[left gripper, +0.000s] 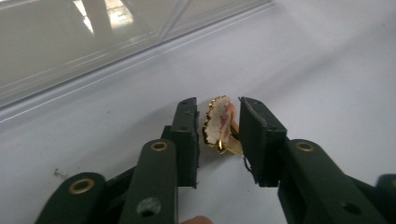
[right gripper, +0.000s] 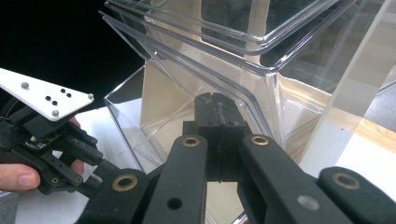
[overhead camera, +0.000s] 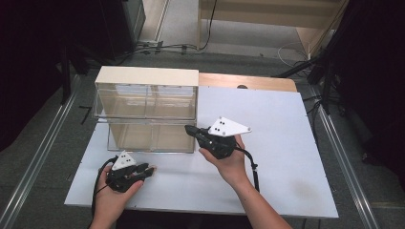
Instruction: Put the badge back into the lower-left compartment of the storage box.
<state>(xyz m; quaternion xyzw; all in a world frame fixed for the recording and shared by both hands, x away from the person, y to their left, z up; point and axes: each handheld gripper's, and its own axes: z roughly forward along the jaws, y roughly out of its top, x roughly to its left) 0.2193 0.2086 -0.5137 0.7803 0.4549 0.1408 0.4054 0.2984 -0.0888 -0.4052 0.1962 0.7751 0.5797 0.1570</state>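
Clear acrylic drawer cabinet (overhead camera: 146,112), rigid, slick, with its lower drawer pulled out on the white matte surface (overhead camera: 282,157). Right claw (right gripper: 215,100) fully closed at the drawer's front wall; whether it pinches the wall, I cannot tell. Left claw (left gripper: 218,123) part open, straddling a gold-rimmed shell-like brooch (left gripper: 218,123) lying on the surface: probably light, stiff, fragile, best gripped across its rim.

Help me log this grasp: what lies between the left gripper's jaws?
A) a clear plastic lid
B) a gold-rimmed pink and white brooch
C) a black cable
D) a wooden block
B: in the left gripper view a small gold-rimmed pink and white brooch stands on edge between the jaws of the left gripper, on the white table.
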